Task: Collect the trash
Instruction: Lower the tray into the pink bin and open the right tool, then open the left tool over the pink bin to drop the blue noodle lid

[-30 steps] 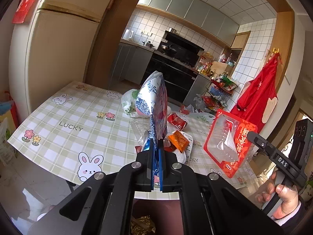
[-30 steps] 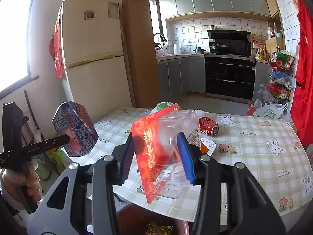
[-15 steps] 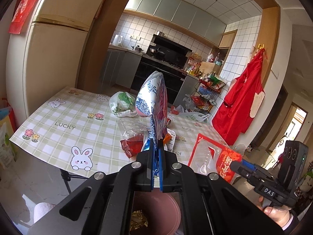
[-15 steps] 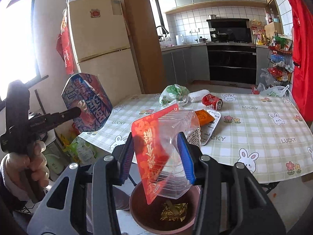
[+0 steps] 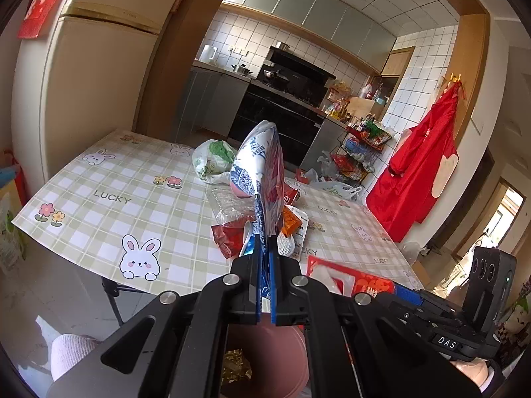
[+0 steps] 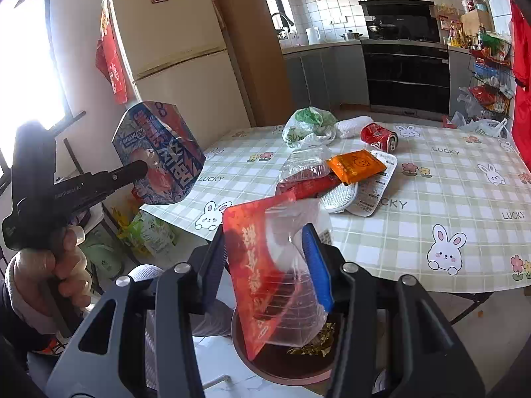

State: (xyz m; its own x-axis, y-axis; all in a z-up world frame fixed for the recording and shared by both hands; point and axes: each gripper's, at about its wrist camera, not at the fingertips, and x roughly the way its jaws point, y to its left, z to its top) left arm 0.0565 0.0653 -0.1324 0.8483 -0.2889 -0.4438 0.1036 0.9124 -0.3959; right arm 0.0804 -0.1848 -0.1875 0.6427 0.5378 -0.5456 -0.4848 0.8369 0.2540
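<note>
Two grippers in play, left gripper and right gripper, each carrying one wrapper: one blue snack bag and one red-and-clear package. One brown bin sits below the right gripper. Ahead on the bench: one red can, one orange sachet, one green-and-white plastic bag.

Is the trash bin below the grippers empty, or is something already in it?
Not empty. Crumpled gold foil lies at the bottom of the pink bin, seen in both wrist views.
</note>
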